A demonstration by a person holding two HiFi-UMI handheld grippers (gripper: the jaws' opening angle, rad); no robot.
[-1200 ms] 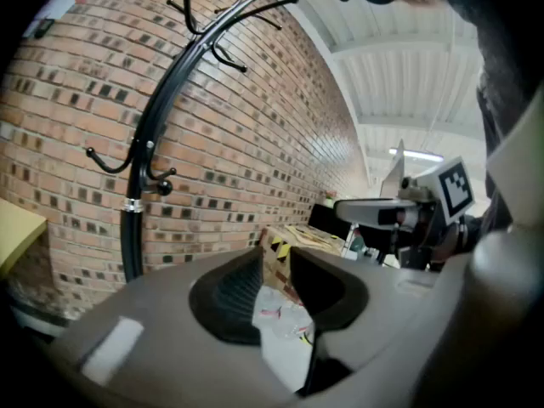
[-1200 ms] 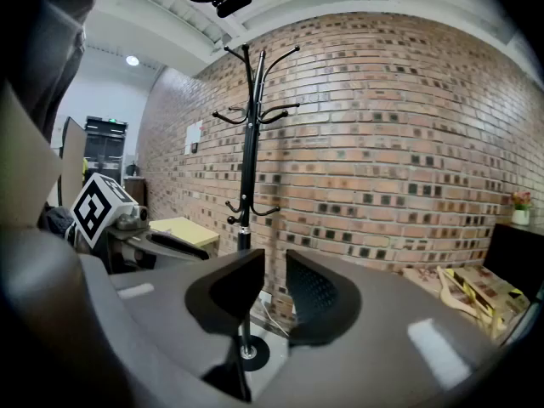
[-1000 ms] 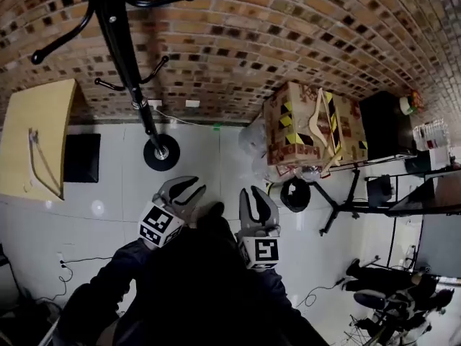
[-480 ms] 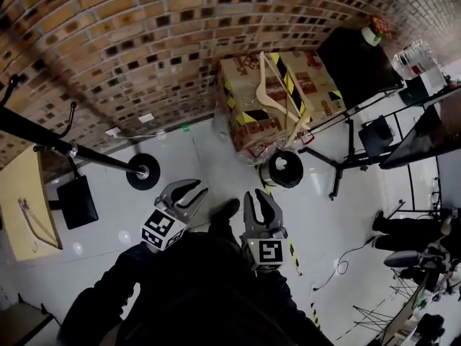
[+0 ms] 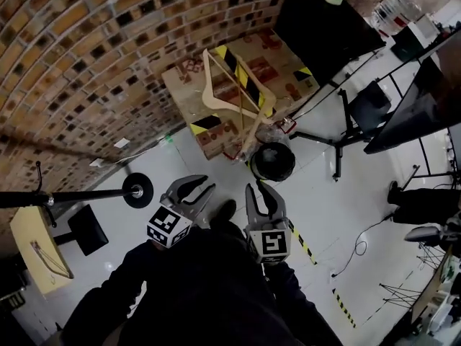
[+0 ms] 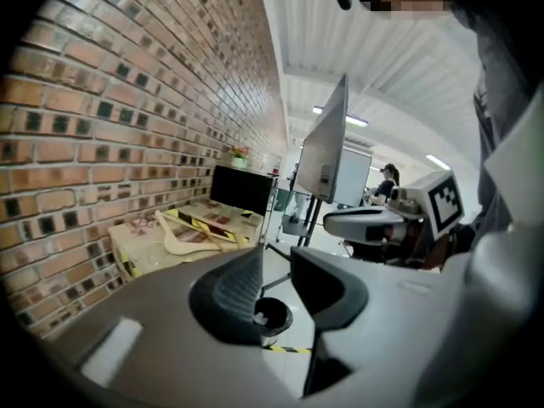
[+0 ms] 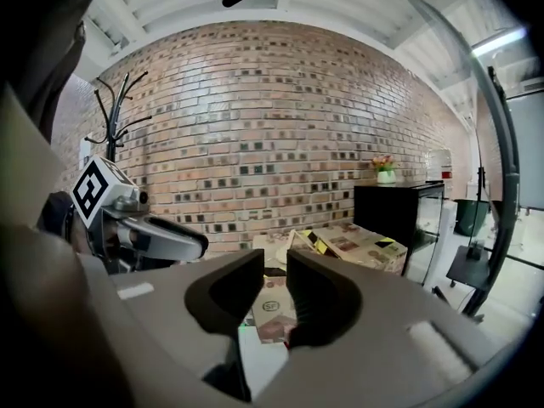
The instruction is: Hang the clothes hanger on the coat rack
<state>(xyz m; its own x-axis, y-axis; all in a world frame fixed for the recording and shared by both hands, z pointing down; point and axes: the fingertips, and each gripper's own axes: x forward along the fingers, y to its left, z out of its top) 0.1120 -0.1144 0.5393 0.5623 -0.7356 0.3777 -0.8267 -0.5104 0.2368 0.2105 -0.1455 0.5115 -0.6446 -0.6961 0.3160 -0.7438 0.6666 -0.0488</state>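
A pale wooden clothes hanger (image 5: 232, 98) lies on top of a cardboard box (image 5: 189, 92) marked with yellow and black tape, by the brick wall. The left gripper view shows the hanger (image 6: 183, 238) ahead on the left. The black coat rack (image 5: 75, 195) is at the left edge, its round base (image 5: 137, 189) on the floor; its hooks (image 7: 115, 113) show in the right gripper view. My left gripper (image 5: 193, 190) and right gripper (image 5: 260, 195) hang side by side over the floor, well short of the box. Both are shut, with nothing between the jaws.
A round black bin (image 5: 272, 161) stands on the floor just in front of the box. A black cabinet (image 5: 328, 27) and a tripod stand (image 5: 338, 132) are to the right. A yellow table (image 5: 39, 247) sits at the lower left. Cables lie on the white floor (image 5: 346, 215).
The view has swung right: the box with the hanger has slid from the right to the upper middle, and the coat rack has slid to the left edge. Both grippers stay shut and empty.
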